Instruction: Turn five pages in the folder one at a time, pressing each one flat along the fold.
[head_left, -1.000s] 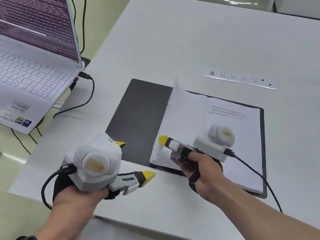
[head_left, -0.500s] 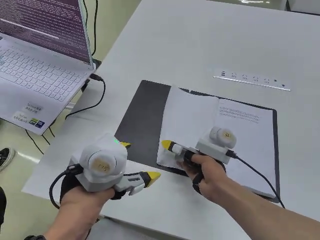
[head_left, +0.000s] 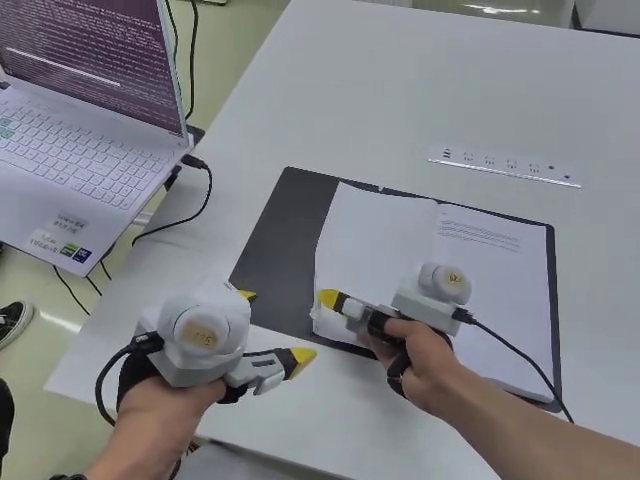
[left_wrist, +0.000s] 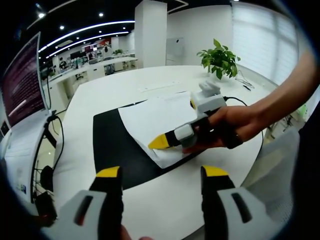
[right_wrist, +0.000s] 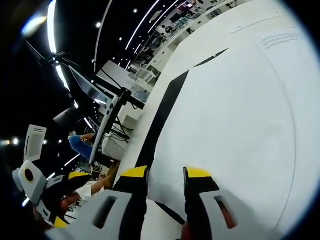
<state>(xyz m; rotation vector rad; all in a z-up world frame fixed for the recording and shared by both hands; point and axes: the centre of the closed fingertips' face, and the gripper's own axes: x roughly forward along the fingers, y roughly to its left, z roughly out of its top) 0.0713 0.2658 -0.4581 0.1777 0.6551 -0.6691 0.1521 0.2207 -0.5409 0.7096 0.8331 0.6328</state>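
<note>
risk of spring-back before the fold was pressed

the black folder (head_left: 275, 250) lay open on the white table (head_left: 420, 90), close to its near edge, with the laptop (head_left: 70, 150) well off to the left. a white page (head_left: 375, 250) was seen turned over onto the left half, its free edge resting across the dark cover. the right gripper (head_left: 328, 298) was placed at that page's lower free corner. in the right gripper view its jaws stood only a narrow gap apart, with white paper seen past them; whether the sheet's edge was caught between them could not be made out. the left gripper (left_wrist: 161, 172) was held off the folder, above the table's near edge, with its jaws wide apart and nothing between them.

the page was judged to be laid over but not yet pressed along the fold. if the corner were let go first, the sheet could be expected to lift and swing back. if the press were begun away from the spine, a slanted crease could be set — or the paper buckled. the folder was not steadied by anything, so a sideways stroke could push it toward the table's edge. the right gripper's cable (head_left: 510, 355) trailed over the right-hand sheets and might drag them.
</note>
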